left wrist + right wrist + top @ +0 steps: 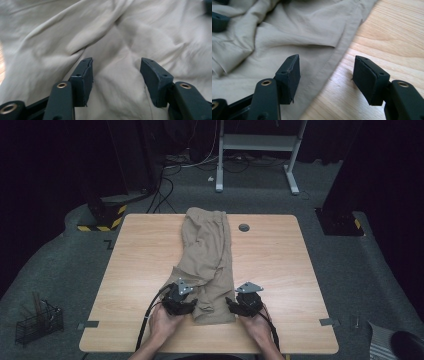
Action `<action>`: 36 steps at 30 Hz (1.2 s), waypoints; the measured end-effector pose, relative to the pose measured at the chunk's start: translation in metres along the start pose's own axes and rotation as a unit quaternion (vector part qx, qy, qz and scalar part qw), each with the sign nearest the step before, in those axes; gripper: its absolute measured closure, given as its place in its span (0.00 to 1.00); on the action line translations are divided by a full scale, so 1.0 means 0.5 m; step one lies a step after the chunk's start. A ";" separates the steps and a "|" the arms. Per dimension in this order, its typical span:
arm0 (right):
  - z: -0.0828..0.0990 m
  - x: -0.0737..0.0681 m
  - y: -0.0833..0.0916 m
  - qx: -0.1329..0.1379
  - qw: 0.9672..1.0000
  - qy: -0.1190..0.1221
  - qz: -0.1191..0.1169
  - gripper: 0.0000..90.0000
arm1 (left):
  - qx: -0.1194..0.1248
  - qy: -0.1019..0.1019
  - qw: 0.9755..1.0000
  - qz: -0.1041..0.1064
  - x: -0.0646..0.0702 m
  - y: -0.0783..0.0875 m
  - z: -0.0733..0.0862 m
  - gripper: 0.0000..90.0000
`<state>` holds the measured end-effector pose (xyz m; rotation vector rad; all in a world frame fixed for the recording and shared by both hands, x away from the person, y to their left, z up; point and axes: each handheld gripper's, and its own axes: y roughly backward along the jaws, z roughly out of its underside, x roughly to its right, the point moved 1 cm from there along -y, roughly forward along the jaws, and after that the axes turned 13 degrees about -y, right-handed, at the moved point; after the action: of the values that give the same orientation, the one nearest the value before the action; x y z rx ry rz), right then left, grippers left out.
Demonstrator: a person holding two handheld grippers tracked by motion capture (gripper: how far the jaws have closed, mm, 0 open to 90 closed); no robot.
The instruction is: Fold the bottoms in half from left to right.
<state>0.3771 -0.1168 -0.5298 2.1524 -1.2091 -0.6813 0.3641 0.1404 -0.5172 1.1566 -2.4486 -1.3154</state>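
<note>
Khaki trousers (pixel 207 255) lie lengthwise mid-desk (pixel 280 270), hems at the near edge; my left tool (pixel 116 72) gapes over loose folds, right tool (pixel 325 75) gapes straddling the hem edge, so closing now probably pinches one layer or bare wood.

Two bare forearms enter from the lower edge, no sleeves visible, each hand wrapped around a black two-jaw tool. The left gripper (pixel 181 301) and right gripper (pixel 246 303) each carry a grey three-cornered plate on top, and a black cable trails back from each. Seen close, the jaws are matte black blocks with flat, slightly worn pads, small screw holes, and brass-coloured rivets on the arms behind.
</note>
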 end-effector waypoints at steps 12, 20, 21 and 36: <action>-0.003 0.003 0.005 -0.008 1.000 -0.010 0.016 0.45 | 0.042 0.032 0.998 0.015 -0.028 0.039 0.020 0.50; -0.019 -0.020 0.009 0.012 1.000 -0.010 -0.011 0.47 | 0.063 0.112 0.992 -0.013 -0.110 0.070 0.039 0.43; -0.021 -0.024 0.006 0.011 1.000 -0.007 -0.014 0.47 | 0.060 0.120 0.991 -0.014 -0.121 0.065 0.041 0.42; -0.012 -0.044 -0.022 -0.001 1.000 0.019 -0.013 0.47 | 0.090 0.118 0.988 0.030 -0.135 0.052 0.036 0.98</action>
<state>0.3775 -0.0916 -0.5296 2.1737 -1.1627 -0.6494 0.3884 0.2066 -0.4932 1.1919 -2.4430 -0.8979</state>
